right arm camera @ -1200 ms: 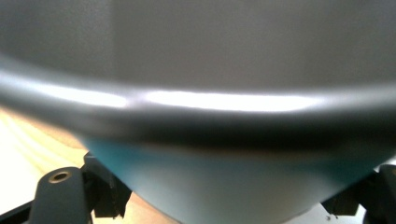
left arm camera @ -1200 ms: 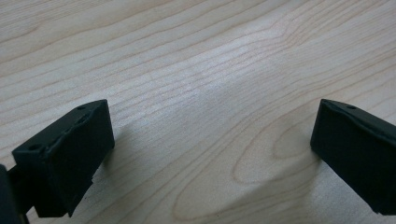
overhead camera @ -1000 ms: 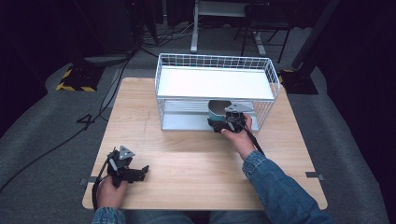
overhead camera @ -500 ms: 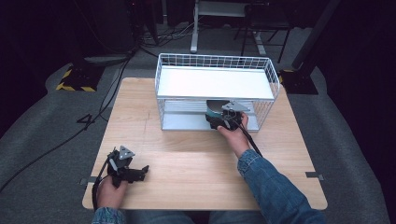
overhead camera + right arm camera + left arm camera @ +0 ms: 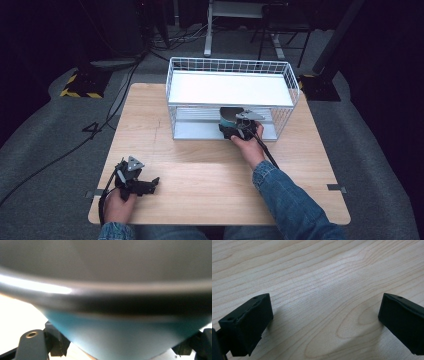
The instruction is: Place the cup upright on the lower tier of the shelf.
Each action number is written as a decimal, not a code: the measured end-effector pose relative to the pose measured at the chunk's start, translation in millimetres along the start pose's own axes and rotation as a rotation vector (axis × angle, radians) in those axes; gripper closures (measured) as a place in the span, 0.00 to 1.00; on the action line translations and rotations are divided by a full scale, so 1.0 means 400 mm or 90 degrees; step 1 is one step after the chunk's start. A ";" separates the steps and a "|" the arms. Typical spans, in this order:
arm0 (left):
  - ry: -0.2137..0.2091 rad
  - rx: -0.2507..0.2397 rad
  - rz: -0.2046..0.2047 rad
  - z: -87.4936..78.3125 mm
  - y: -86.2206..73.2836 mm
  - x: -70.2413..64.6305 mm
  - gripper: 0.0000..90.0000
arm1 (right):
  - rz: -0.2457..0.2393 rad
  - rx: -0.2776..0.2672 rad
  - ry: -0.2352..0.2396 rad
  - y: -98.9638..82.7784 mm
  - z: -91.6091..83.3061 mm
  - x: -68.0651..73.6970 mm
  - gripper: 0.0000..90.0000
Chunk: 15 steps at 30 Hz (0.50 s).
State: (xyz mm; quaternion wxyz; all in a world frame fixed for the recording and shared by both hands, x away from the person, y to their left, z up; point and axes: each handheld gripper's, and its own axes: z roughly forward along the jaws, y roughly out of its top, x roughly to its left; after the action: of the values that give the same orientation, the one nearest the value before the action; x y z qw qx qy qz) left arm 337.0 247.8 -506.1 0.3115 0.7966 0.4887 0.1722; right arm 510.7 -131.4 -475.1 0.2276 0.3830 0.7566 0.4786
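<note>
The table (image 5: 210, 180) of pale wood lies under both my hands, its grain running straight beneath my left gripper in the left gripper view. On its far half, ahead of my right gripper, stands the rack (image 5: 230, 97), a white wire frame with a flat white shelf on top and a lower tier open toward me.

My right arm, in a denim sleeve (image 5: 292, 205), reaches forward from the near edge to the front of that lower tier. My right hand (image 5: 248, 148) holds the right gripper (image 5: 236, 131) at the rack's front opening, under the front edge of the top shelf. It is clamped on the bowl (image 5: 229, 116), teal outside and dark grey inside. In the right gripper view the bowl (image 5: 125, 337) sits between my two jaws, its dark rim crossing just above them and its teal wall dropping down between them. The bowl is just inside the lower tier, straight ahead of the gripper; I cannot tell whether it touches the tier's floor.

My left hand (image 5: 117, 205) rests near the table's near left corner, well apart from the rack. The left gripper (image 5: 150, 184) lies low on the wood, jaws spread wide with nothing between them.
</note>
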 end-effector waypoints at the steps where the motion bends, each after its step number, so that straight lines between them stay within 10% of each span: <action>1: 0.000 0.000 0.000 0.000 0.000 0.000 0.00 | 0.010 0.003 -0.001 -0.004 0.007 -0.005 0.23; 15: 0.000 0.000 0.000 0.000 0.000 0.000 0.00 | 0.029 0.017 0.014 -0.013 0.029 -0.012 0.19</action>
State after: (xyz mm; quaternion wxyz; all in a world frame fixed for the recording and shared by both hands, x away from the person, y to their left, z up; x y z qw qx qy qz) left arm 337.0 247.8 -506.0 0.3112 0.7967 0.4887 0.1721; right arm 520.0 -130.3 -484.9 0.2034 0.3979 0.7565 0.4776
